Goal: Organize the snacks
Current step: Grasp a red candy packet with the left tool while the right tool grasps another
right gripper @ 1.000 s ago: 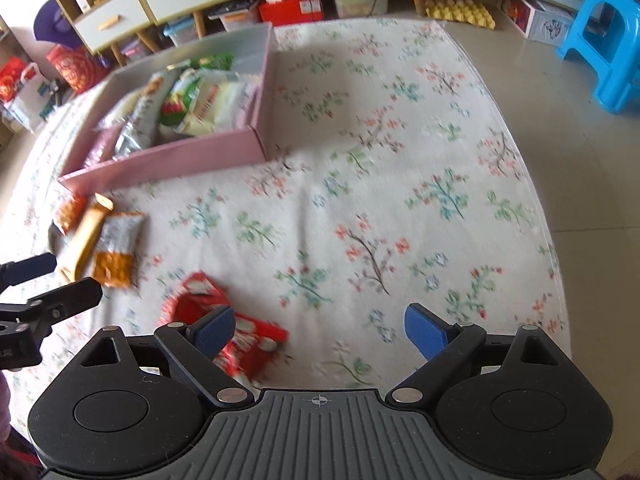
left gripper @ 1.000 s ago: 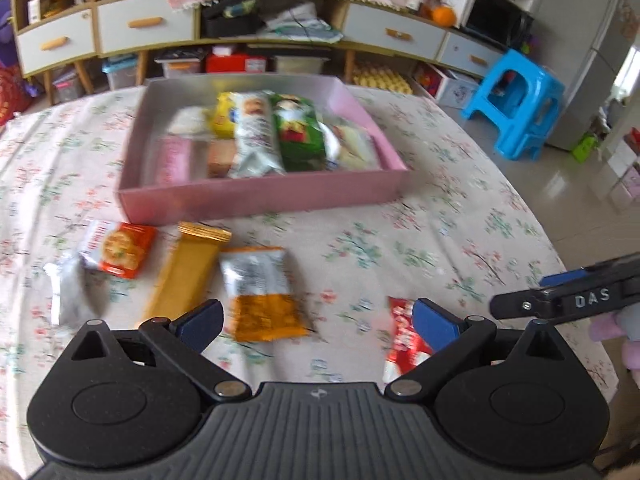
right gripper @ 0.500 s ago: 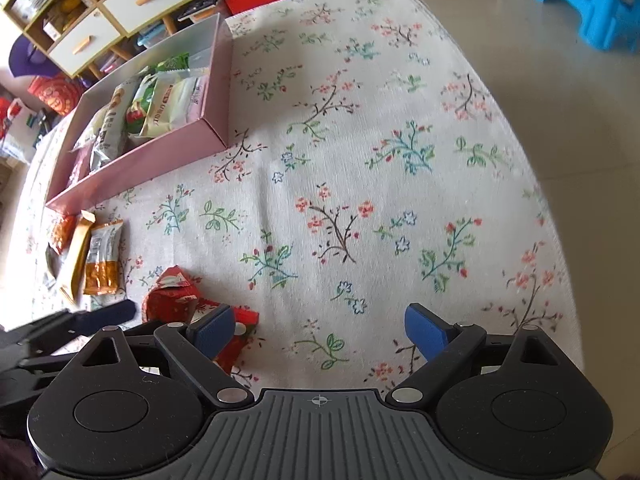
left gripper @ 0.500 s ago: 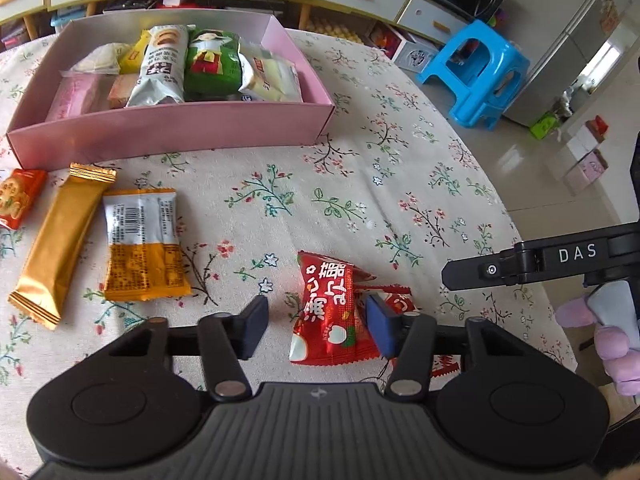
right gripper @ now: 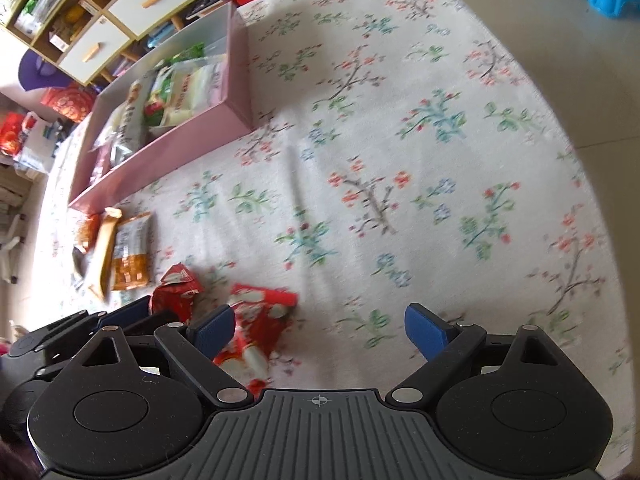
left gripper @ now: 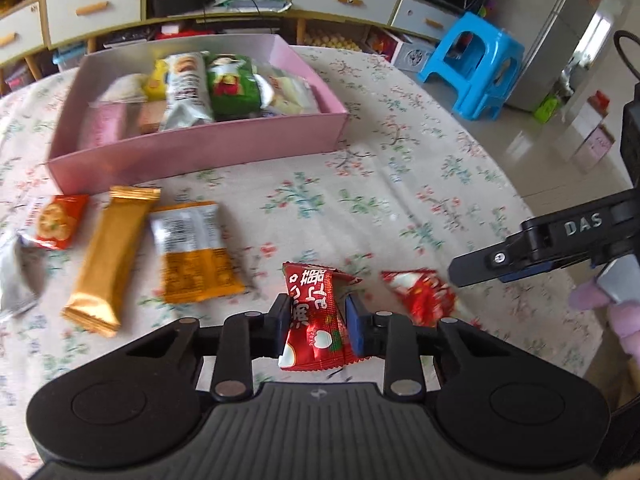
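My left gripper [left gripper: 317, 326] is shut on a red snack packet [left gripper: 313, 312] at the near edge of the table; the packet also shows in the right wrist view [right gripper: 176, 294]. A second red packet [left gripper: 418, 294] lies just to its right, below my open right gripper [right gripper: 318, 330], by its left finger [right gripper: 212, 328]. A pink box [left gripper: 200, 148] holding several snacks stands further back. A gold bar [left gripper: 110, 262], an orange-and-silver packet [left gripper: 194, 252], a small orange packet [left gripper: 56, 226] and a silver packet [left gripper: 14, 280] lie in front of the box.
The table has a floral cloth [right gripper: 400, 160] and a rounded edge on the right. A blue stool [left gripper: 476, 66] stands on the floor beyond it. Drawers and shelves [left gripper: 92, 8] run along the back wall.
My left gripper moved right from the orange packets to the red packet and shut on it. The right gripper stayed open and drifted closer to the second red packet.
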Motion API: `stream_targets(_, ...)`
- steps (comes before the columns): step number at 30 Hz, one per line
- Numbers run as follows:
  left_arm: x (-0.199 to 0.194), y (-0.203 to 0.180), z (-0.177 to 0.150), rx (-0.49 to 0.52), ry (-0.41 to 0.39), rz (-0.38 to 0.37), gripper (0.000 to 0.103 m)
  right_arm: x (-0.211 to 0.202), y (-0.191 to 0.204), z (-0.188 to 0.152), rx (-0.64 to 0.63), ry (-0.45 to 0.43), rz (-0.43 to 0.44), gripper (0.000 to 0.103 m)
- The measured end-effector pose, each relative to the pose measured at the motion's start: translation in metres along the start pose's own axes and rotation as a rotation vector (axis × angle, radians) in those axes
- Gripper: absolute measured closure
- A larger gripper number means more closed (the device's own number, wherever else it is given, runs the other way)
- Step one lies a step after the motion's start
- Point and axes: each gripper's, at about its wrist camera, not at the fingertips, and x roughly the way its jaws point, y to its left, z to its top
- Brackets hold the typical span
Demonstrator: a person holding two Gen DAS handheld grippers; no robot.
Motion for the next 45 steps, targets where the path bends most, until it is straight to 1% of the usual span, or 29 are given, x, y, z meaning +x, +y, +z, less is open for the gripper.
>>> stream_targets(3, -0.007, 0.010, -0.005, -0.012, 0.007, 0.005, 0.076, 0.001, 0.008, -0.006, -0.017, -0.001, 0.007, 0.010)
stream_targets(15, -0.023, 0.034, -0.016, -0.044, 0.014, 0.025, 0.076, 0.016, 0.050, -0.020, -0.120, 0.006, -0.044, 0.012)
stream_targets(18, -0.026, 0.041, -0.019, -0.052, 0.019, 0.028, 0.076, 0.019, 0.059, -0.022, -0.140, 0.007, -0.051, 0.016)
stream_targets(20, -0.026, 0.045, -0.021, -0.062, 0.024, 0.020, 0.074, 0.022, 0.063, -0.022, -0.147, 0.011, -0.061, 0.019)
stream_targets(22, -0.027, 0.049, -0.023, -0.081, 0.026, 0.009, 0.070, 0.025, 0.066, -0.023, -0.151, 0.011, -0.076, 0.024)
stream_targets(25, -0.026, 0.051, -0.024, -0.091, 0.033, 0.006, 0.065, 0.027, 0.069, -0.023, -0.157, -0.002, -0.099, 0.026)
stream_targets(27, -0.024, 0.050, -0.024, -0.088, 0.047, 0.011, 0.061, 0.026, 0.070, -0.024, -0.162, -0.012, -0.110, 0.034)
stream_targets(29, -0.021, 0.049, -0.025, -0.095, 0.066, 0.011, 0.057, 0.026, 0.071, -0.023, -0.165, -0.018, -0.118, 0.040)
stream_targets(31, -0.019, 0.050, -0.026, -0.109, 0.076, 0.003, 0.055, 0.026, 0.070, -0.023, -0.167, -0.027, -0.129, 0.050)
stream_targets(32, -0.019, 0.049, -0.026, -0.107, 0.077, 0.006, 0.055, 0.025, 0.070, -0.023, -0.166, -0.031, -0.133, 0.052)
stream_targets(34, -0.020, 0.049, -0.026, -0.103, 0.081, 0.014, 0.056, 0.025, 0.069, -0.023, -0.166, -0.038, -0.138, 0.064)
stream_targets(35, -0.020, 0.049, -0.026, -0.103, 0.081, 0.020, 0.057, 0.025, 0.068, -0.022, -0.163, -0.040, -0.138, 0.065)
stream_targets(37, -0.020, 0.048, -0.025, -0.098, 0.082, 0.031, 0.061, 0.024, 0.067, -0.022, -0.158, -0.046, -0.139, 0.070)
stream_targets(42, -0.021, 0.046, -0.025, -0.071, 0.078, 0.054, 0.065, 0.024, 0.068, -0.022, -0.161, -0.054, -0.137, 0.072)
stream_targets(45, -0.024, 0.046, -0.023, -0.075, 0.068, 0.053, 0.068, 0.022, 0.068, -0.021, -0.150, -0.057, -0.118, 0.073)
